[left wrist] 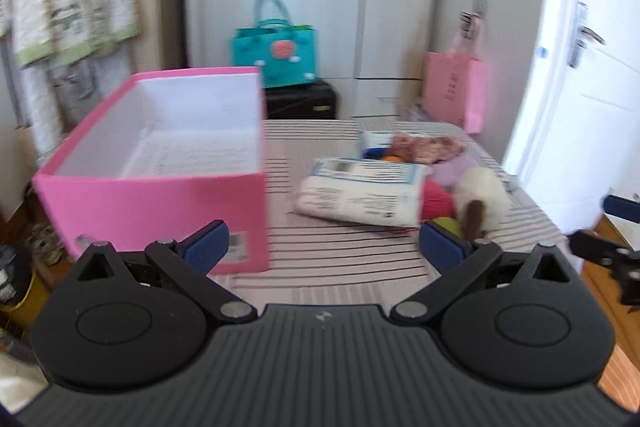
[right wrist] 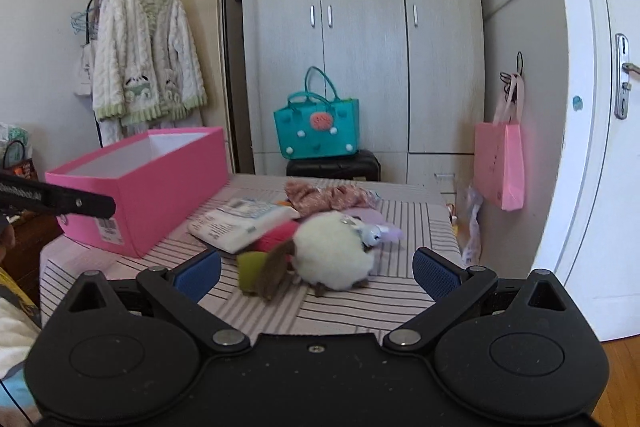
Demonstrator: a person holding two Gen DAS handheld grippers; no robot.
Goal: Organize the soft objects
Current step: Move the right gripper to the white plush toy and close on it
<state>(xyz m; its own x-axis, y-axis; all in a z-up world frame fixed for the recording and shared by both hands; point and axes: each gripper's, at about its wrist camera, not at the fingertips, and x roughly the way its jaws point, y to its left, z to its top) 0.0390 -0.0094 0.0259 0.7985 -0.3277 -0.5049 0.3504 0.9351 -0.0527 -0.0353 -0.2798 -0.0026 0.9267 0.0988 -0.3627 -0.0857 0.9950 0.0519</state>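
Nothing packed yet: our soft things all lie outside the box.

The fluffy white plush toy [right wrist: 334, 253], white wipes packet [right wrist: 244, 223] and pink cloth [right wrist: 328, 195] crowd the bench's right half; the open pink cardboard box [left wrist: 160, 163] sits empty at the left edge. Left gripper [left wrist: 324, 247] and right gripper [right wrist: 316, 273] hover with jaws spread, over clear striped bench [left wrist: 340, 259].

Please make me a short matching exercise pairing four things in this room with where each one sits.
Things:
1. pink box
2. white plush toy
3. teal bag
4. pink paper bag

Places:
A. on the black case by the wardrobe
B. hanging from a hook on the wardrobe's side
C. on the left side of the striped table
D. nearest the open right claw

Pairs: 1-C, 2-D, 3-A, 4-B
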